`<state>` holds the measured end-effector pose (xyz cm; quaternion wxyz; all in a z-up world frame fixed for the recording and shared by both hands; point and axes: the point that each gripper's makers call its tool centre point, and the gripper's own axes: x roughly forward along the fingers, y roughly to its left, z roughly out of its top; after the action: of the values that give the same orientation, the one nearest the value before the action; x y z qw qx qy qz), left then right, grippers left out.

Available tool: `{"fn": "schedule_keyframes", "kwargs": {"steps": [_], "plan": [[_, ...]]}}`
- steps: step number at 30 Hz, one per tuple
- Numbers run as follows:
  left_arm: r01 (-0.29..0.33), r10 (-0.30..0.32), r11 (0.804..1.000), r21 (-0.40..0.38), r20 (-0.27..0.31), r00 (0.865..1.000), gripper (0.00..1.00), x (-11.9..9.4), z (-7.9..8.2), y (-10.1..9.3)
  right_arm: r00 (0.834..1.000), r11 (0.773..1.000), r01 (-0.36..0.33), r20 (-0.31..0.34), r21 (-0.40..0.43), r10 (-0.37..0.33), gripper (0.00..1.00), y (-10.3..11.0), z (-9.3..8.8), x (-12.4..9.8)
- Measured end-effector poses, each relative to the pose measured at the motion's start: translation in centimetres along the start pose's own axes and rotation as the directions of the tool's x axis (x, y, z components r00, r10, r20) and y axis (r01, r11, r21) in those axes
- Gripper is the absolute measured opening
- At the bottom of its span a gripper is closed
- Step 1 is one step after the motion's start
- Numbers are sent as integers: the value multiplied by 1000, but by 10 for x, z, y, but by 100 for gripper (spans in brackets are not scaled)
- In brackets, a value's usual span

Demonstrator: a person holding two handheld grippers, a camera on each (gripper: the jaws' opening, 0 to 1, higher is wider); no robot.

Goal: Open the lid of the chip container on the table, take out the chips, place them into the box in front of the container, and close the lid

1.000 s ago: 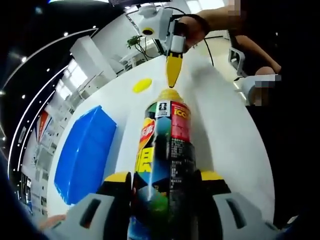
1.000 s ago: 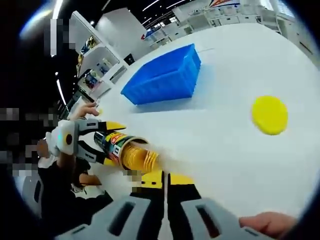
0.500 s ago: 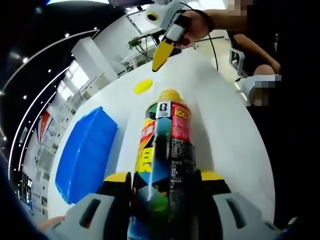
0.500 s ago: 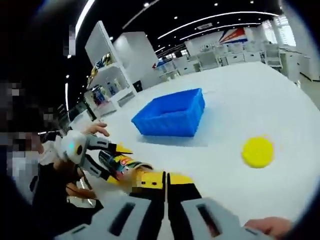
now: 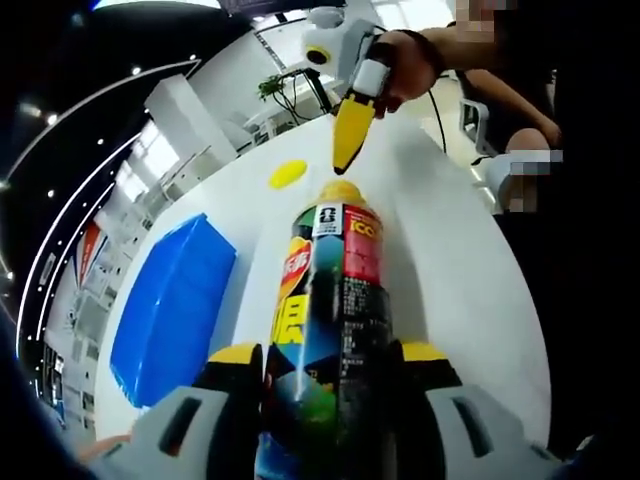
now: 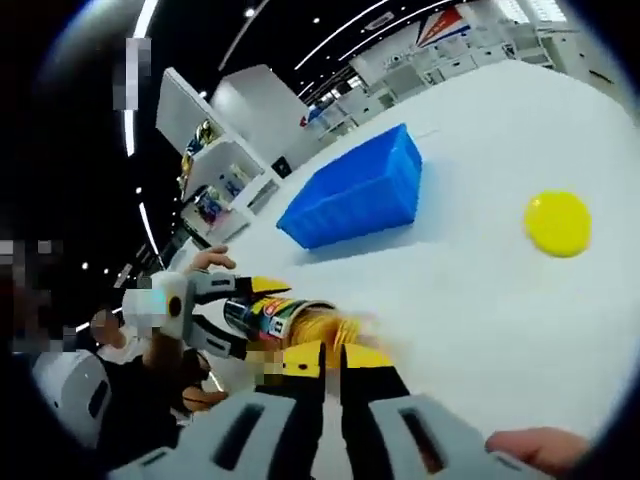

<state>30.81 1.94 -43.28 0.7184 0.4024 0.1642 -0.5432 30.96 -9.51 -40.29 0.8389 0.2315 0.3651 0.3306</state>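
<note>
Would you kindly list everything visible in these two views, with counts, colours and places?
Tall cylindrical chip can: one, black with red and yellow print, lying open, clamped in the left gripper.
Stacked chips: yellow, at the can's open mouth.
Round plastic lid: one, yellow, off the can, lying on the table.
Rectangular plastic box: one, blue, on the table.
Table: one, white.
Left gripper: yellow-tipped, around the can.
Right gripper: yellow-tipped, shut, near the chips.
</note>
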Motion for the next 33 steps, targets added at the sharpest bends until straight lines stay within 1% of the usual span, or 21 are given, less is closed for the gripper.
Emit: {"fn": "schedule_keyframes", "kwargs": {"steps": [2,3,4,5,8,11,15,17,19,21,24,26,28,33], "plan": [[0,0,1000,1,1,1000,53,0,0,0,1000,1000,-6,2,27,6,4,-1,-1,1],[0,0,1000,1,1,1000,53,0,0,0,1000,998,-8,-5,59,9,2,-2,-2,2],[0,0,1000,1,1,1000,53,0,0,0,1000,998,-6,-6,65,6,1,-3,-4,2],[1,-1,1000,1,1,1000,53,0,0,0,1000,997,-2,-5,74,2,1,-5,-5,2],[1,-1,1000,2,2,1000,53,0,0,0,1000,997,7,0,75,-7,1,-7,-4,1],[1,-1,1000,2,3,1000,53,0,0,0,1000,997,-3,1,74,3,1,-2,-6,3],[2,-2,1000,2,4,1000,53,-1,0,0,1000,999,14,-5,48,-14,1,-3,-5,4],[2,-2,1000,2,4,1000,53,-1,0,0,999,999,53,-11,-14,-53,1,-7,-5,3],[2,-2,1000,2,6,1000,53,-1,0,1,997,996,68,-17,-55,-69,1,-7,-5,3],[1,-1,1000,2,6,1000,53,-1,0,1,997,996,68,-17,-55,-69,1,-5,-4,4],[-1,1,1000,1,8,1000,53,-1,0,1,998,998,49,-24,-45,-50,2,-1,-5,5],[-1,1,1000,1,8,1000,53,-1,0,1,998,995,61,-29,-75,-63,1,-2,-5,6],[-1,1,1000,1,8,1000,53,-1,0,1,994,986,96,-38,-134,-102,1,-7,-4,4],[-3,3,1000,4,13,1000,53,-1,0,1,995,987,88,-39,-131,-94,1,-5,-5,5]]}}
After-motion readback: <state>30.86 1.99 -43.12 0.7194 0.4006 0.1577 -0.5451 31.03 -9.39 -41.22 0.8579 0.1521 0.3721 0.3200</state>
